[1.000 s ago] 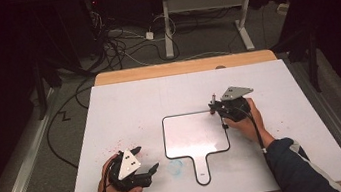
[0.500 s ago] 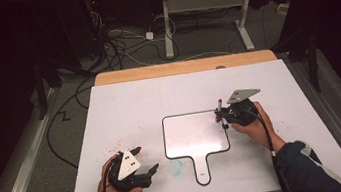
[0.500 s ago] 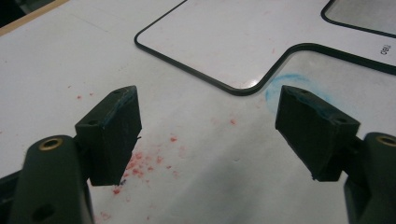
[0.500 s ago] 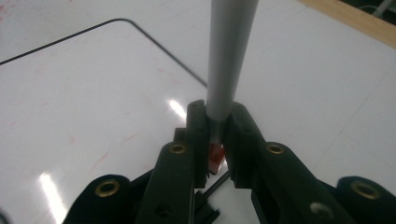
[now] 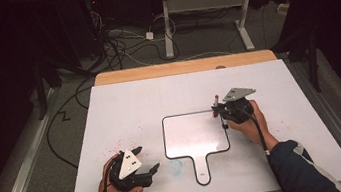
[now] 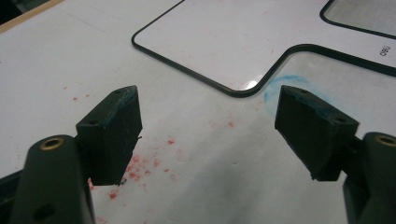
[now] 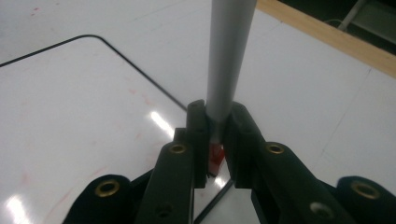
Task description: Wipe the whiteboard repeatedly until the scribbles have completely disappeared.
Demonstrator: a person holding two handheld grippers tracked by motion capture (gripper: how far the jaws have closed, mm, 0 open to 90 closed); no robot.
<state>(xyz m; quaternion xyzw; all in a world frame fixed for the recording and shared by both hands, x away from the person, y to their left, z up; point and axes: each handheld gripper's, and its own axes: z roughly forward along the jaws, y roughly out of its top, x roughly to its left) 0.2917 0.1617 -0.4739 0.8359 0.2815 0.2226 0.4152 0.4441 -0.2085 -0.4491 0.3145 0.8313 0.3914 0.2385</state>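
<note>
Marker is the grey-barrelled pen clamped in the right hand-held gripper, its red end sitting down between the two black jaws. In the right gripper view its long axis runs almost straight up the frame, from the jaws at lower centre to the top edge, leaning only slightly to the right; the barrel widens toward the top. In the high view the marker shows as a short upright stick with a red tip at its upper end, right of centre, just at the upper right corner of the small whiteboard.

That whiteboard is a white, black-rimmed panel with a short handle tab pointing toward the bottom of the frame, lying flat on the white surface. The right hand-held gripper is beside the board's right edge, held by a hand whose dark sleeve comes in from the lower right.

Lower left in the high view, the left hand-held gripper rests low over the surface, its jaws spread wide with nothing between them. In the left gripper view the left hand-held gripper frames bare surface speckled with red flecks, with a smudged blue ring near the board's handle notch; the board's black rim curves across the upper part of the frame.
</note>
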